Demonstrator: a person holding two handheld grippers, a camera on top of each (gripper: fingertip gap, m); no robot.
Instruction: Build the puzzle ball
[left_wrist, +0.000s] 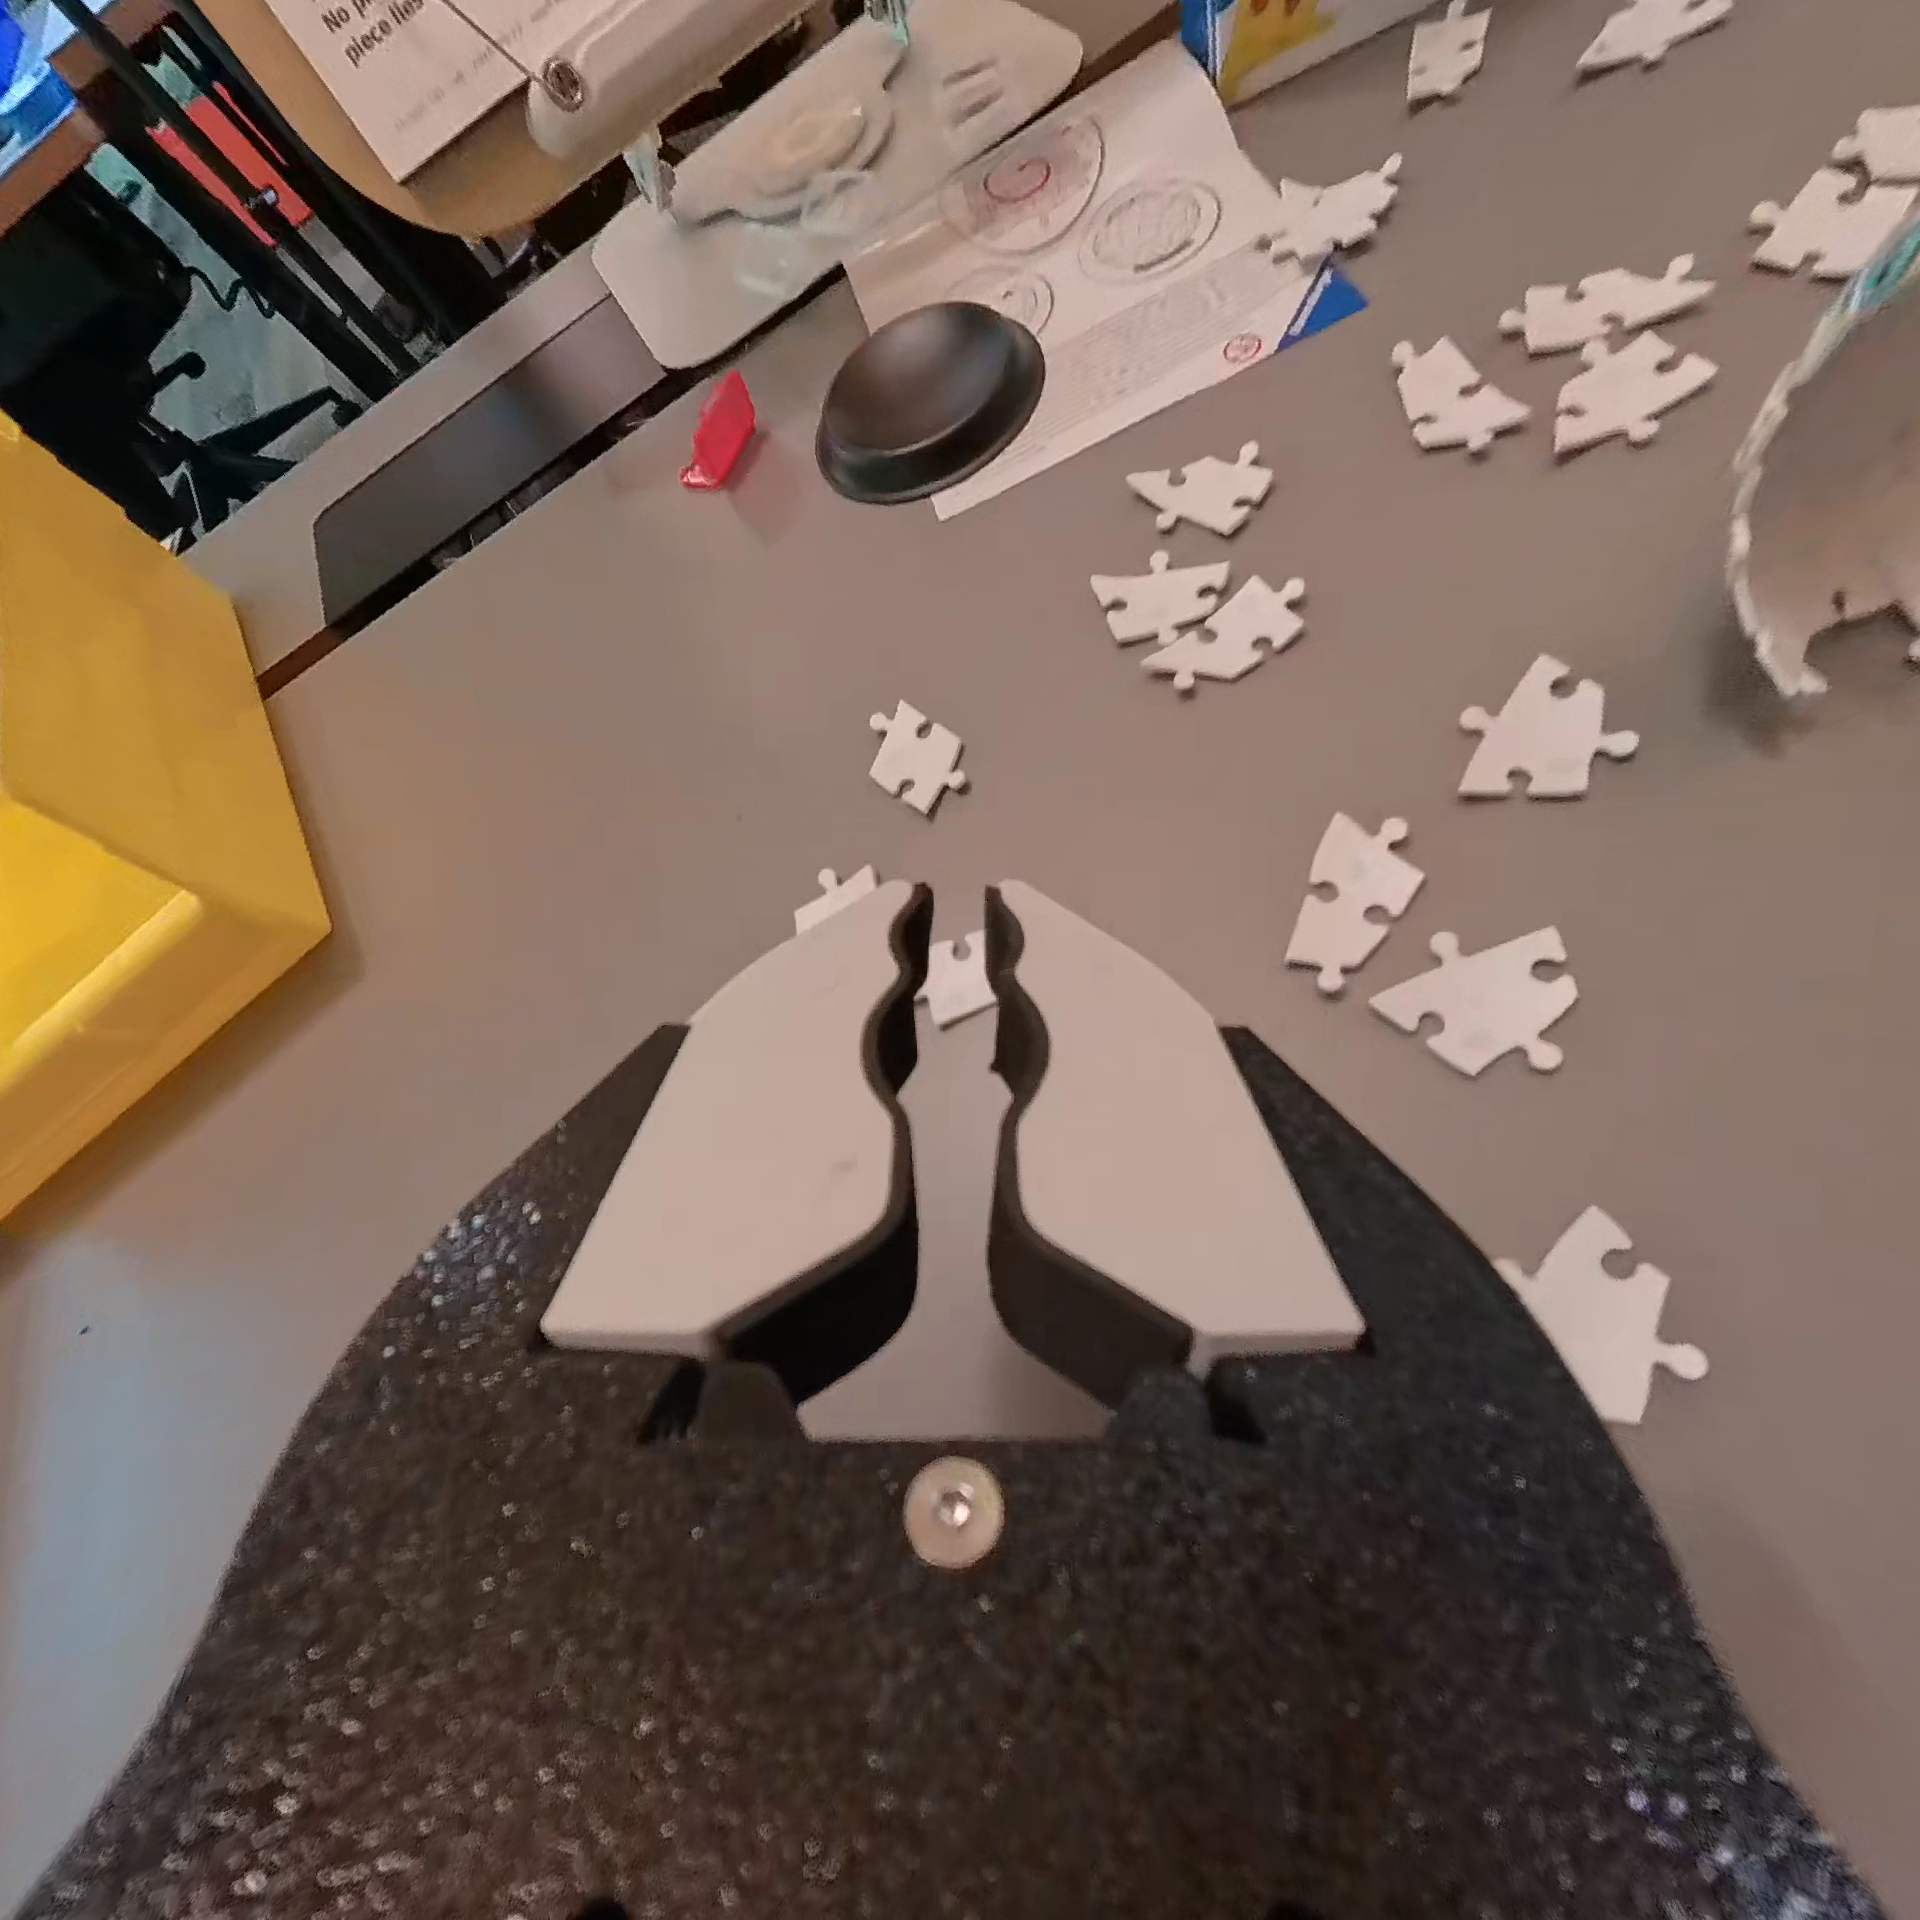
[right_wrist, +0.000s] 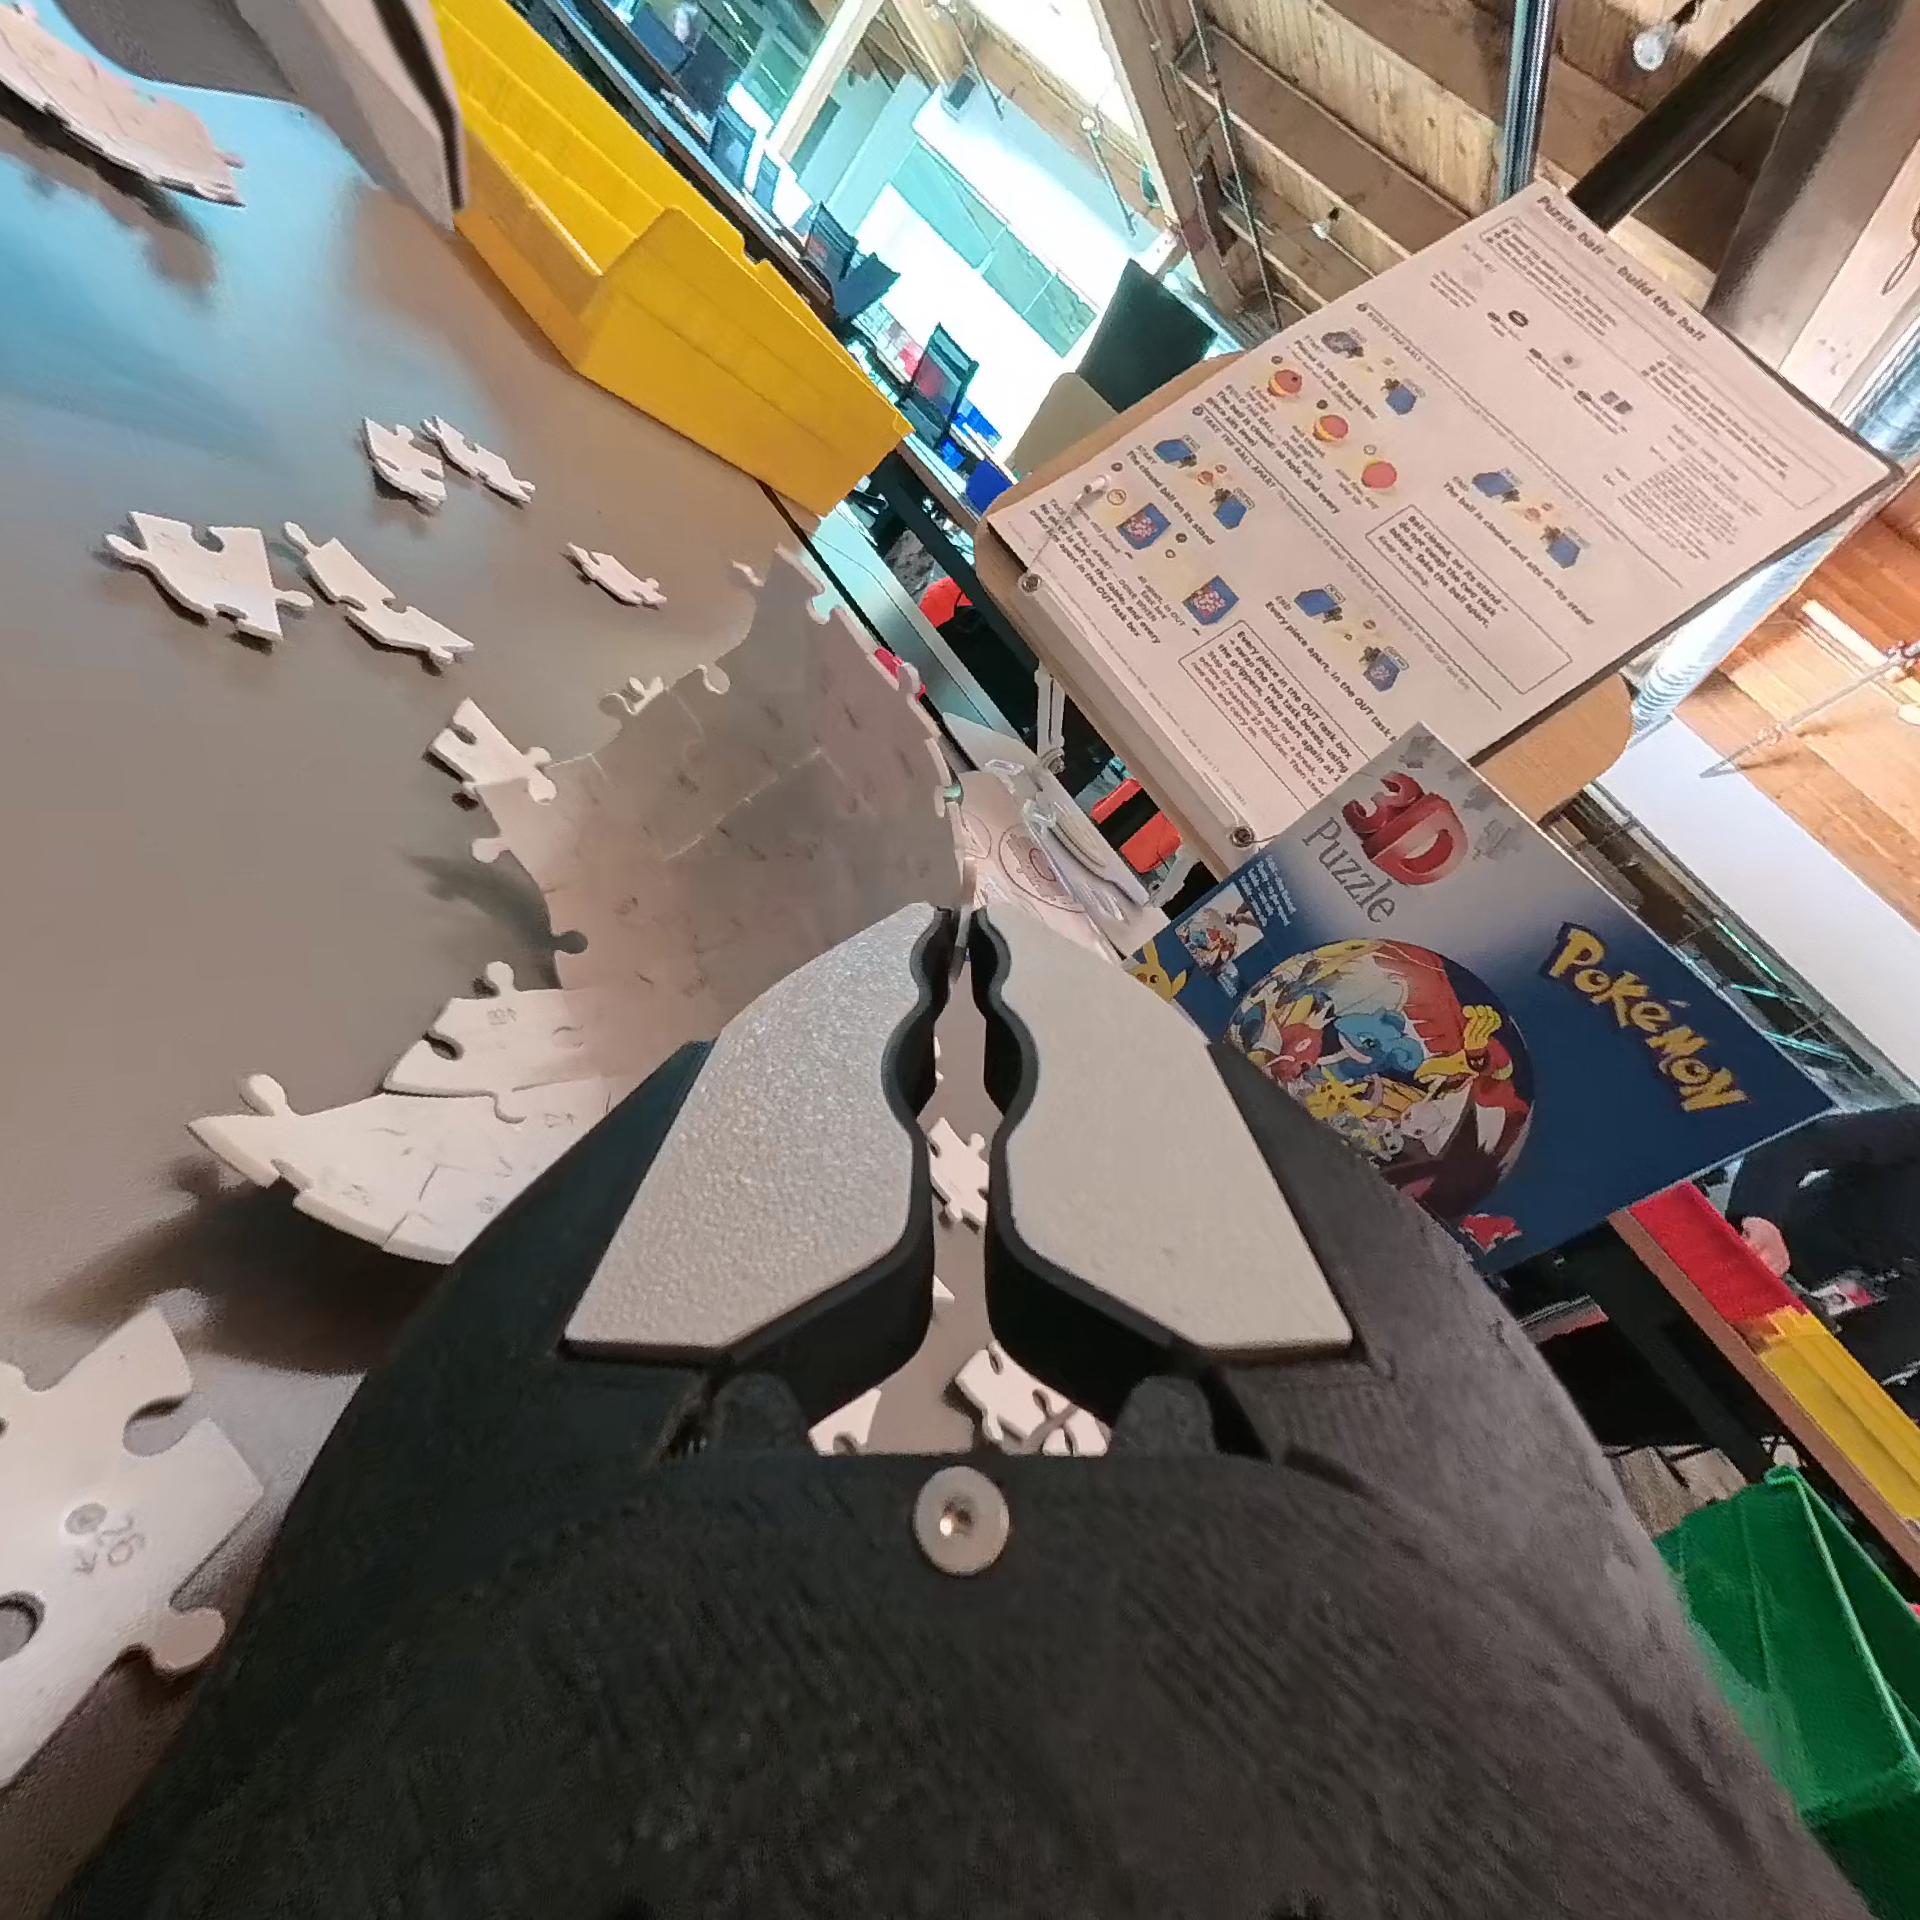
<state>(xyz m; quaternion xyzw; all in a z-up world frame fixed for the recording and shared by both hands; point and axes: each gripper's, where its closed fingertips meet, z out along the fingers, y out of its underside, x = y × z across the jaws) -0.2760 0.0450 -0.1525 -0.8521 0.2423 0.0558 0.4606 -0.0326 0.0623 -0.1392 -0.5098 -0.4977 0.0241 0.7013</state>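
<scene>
My left gripper (left_wrist: 958, 900) hovers low over the grey table (left_wrist: 520, 727), jaws a narrow gap apart and empty. A small white puzzle piece (left_wrist: 958, 982) lies on the table under the gap, and another piece (left_wrist: 836, 896) peeks out beside the left finger. Several loose white pieces (left_wrist: 1475, 997) lie face down to the right. My right gripper (right_wrist: 961, 925) is shut on the rim of the partly built ball shell (right_wrist: 727, 810), a curved white assembly held tilted over the table. The shell also shows at the right edge of the left wrist view (left_wrist: 1813, 520).
A yellow bin (left_wrist: 125, 831) stands at the left. A black round stand (left_wrist: 930, 410), a small red object (left_wrist: 722, 431) and a printed sheet (left_wrist: 1122, 312) lie at the back. The blue puzzle box (right_wrist: 1455, 1039), an instruction board (right_wrist: 1403, 499) and a green bin (right_wrist: 1818, 1683) are beyond the table edge. The tips of one gripper are about 25 cm away from the tips of the other. The right gripper is farther from the small white puzzle piece (left_wrist: 958, 982), some 30 cm, than the left, some 8 cm. It is also in sight in the right wrist view (right_wrist: 401, 454).
</scene>
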